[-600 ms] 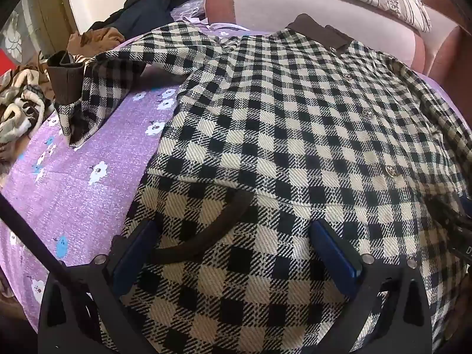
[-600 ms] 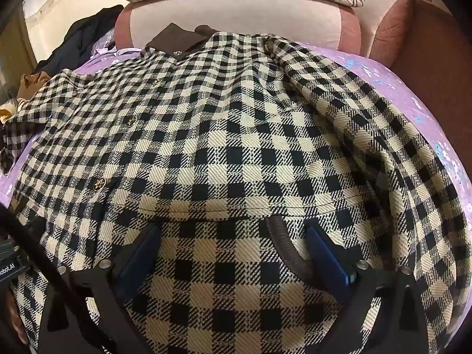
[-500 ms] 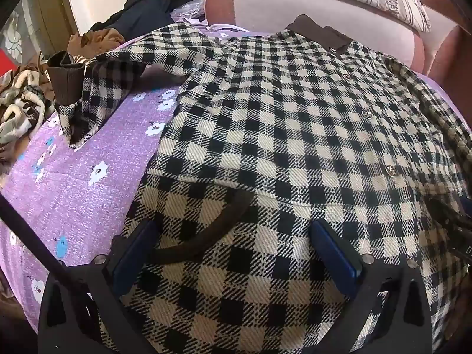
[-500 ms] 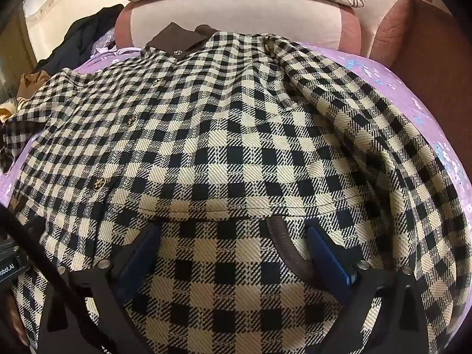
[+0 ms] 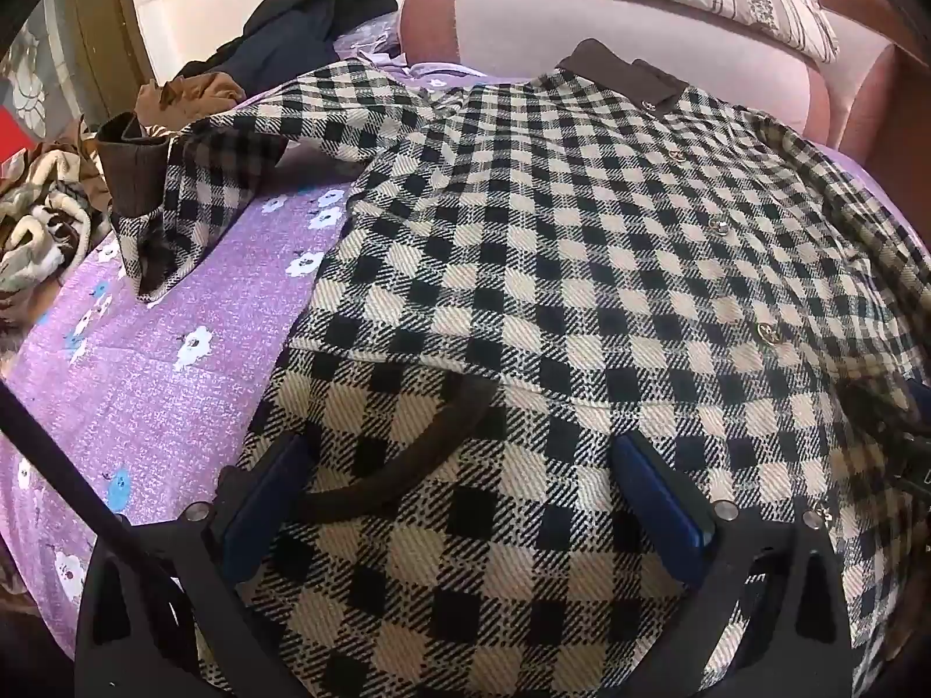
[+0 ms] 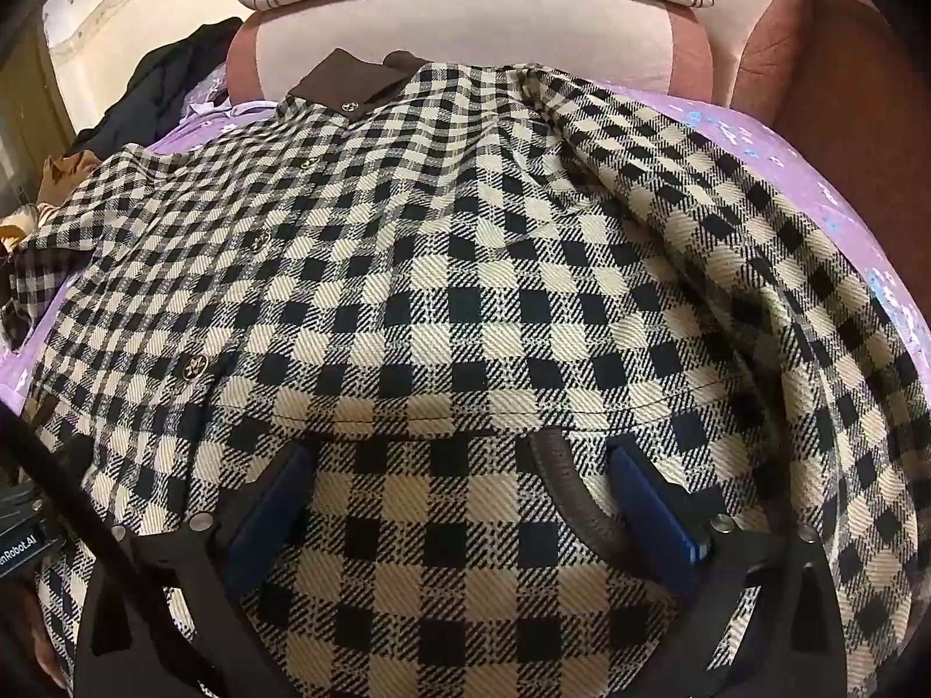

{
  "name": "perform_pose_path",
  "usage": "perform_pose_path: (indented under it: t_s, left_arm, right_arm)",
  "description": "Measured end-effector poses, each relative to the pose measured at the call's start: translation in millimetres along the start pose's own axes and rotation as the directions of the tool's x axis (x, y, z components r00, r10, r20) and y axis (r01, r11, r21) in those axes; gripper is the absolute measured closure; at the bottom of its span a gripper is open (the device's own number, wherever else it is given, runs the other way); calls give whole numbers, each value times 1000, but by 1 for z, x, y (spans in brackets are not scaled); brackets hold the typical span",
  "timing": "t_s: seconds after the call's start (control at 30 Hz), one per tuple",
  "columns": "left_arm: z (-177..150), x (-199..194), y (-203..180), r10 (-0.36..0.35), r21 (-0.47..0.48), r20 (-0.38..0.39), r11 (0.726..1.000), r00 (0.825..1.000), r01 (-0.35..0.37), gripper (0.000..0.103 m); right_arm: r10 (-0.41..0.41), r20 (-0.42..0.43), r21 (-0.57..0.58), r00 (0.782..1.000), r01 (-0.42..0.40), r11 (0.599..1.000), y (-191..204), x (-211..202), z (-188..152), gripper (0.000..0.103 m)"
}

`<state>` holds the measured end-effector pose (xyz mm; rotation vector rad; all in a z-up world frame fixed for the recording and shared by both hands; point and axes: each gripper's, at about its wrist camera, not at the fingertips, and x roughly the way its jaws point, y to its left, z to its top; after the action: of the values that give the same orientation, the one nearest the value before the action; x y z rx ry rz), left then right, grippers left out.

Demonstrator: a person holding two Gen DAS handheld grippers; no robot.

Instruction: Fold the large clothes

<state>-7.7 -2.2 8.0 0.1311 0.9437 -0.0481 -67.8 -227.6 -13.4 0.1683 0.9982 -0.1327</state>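
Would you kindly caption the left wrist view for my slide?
Open left gripper over a checked coat spread on a purple bedsheet.

A large checked coat (image 5: 582, 267), woven in black and cream squares, is spread front side up on a purple bedsheet; its dark brown collar (image 5: 617, 72) is turned toward the far end; a row of small metal buttons (image 6: 195, 366) is seen down the front; one sleeve (image 5: 233, 174) with a brown cuff is stretched out and bent to the side; the other sleeve (image 6: 756, 267) is laid along the body; a pocket with brown trim (image 5: 407, 448) is seen near the hem.
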Motion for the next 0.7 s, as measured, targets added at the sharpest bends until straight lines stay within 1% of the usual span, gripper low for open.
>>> perform_pose_path:
  t_s: [0.17,0.23,0.4,0.47,0.5,0.53,0.6,0.7]
  left_arm:
    - [9,6,0,-4,-7,-29,1000,1000,4,0]
    - [12,8,0,-3,-6,-39,1000,999,3,0]
    - [9,3,-1,7,0,-19,1000,1000,-7,0]
    - [5,-5,1,25,-4,9,1000,1000,-25,0]
    - [5,-12,3,28,-12,40,1000,999,-27,0]
    - [2,-19,6,28,-16,64,1000,998,-27,0]
    - [2,-31,12,35,-24,104,999,994,-33,0]
    - [2,-44,24,16,-41,149,999,989,-10,0]
  right_arm:
    - [-28,-14,-8,999,28,1000,9,5,6,0]
    - [-26,-16,-3,1000,26,1000,5,4,4,0]
    - [-9,-9,0,1000,9,1000,3,2,5,0]
    - [-15,-15,-12,1000,14,1000,3,-1,3,0]
    - [-20,-14,-19,1000,20,1000,3,-4,2,1]
    - [-25,-9,-25,1000,25,999,5,-8,0,3]
    - [-32,8,-31,999,32,999,6,-17,-5,8]
    - [-57,58,-40,997,59,997,12,-35,-14,9]
